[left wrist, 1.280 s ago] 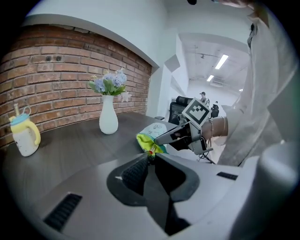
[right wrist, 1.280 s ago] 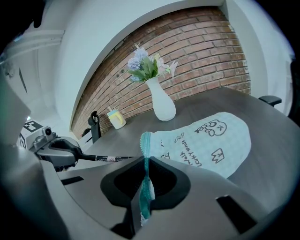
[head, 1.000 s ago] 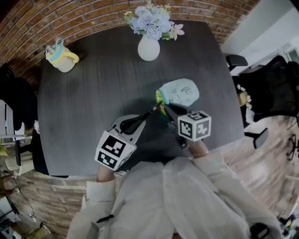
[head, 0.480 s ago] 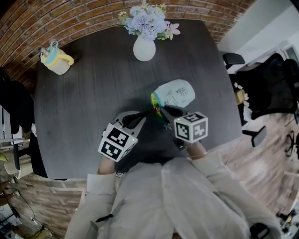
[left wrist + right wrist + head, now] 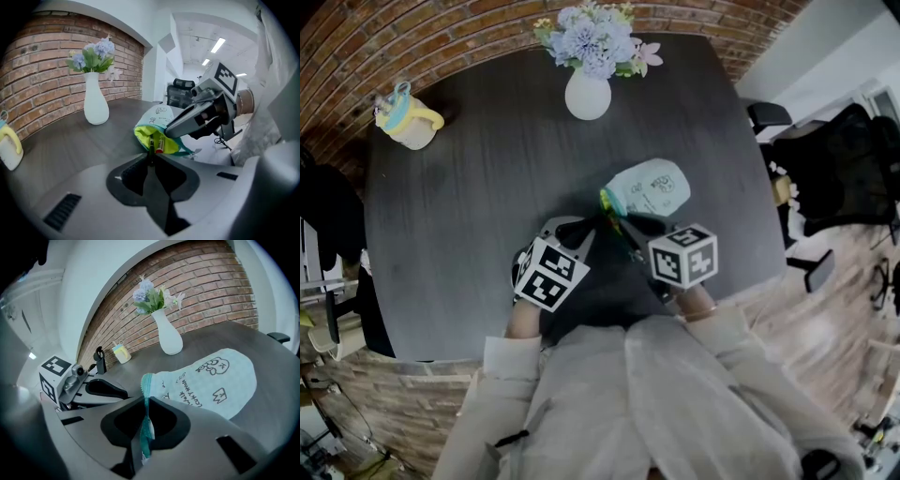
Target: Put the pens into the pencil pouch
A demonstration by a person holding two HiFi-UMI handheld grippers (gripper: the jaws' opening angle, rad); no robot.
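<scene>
The pale blue pencil pouch lies on the dark table, its yellow-lined mouth facing me. My right gripper is shut on the pouch's teal rim and holds the mouth up. My left gripper is shut on a dark pen whose front end reaches into the mouth. A red pen lies inside beside it. In the head view the left gripper and right gripper meet at the pouch's near end.
A white vase of flowers stands at the table's far side, and a yellow and blue cup at the far left. A black office chair is on the floor to the right. The table's near edge is just under my hands.
My left gripper has moved down and forward to the pouch, and the pen has gone further into the mouth. The right gripper and the pouch have stayed put.
</scene>
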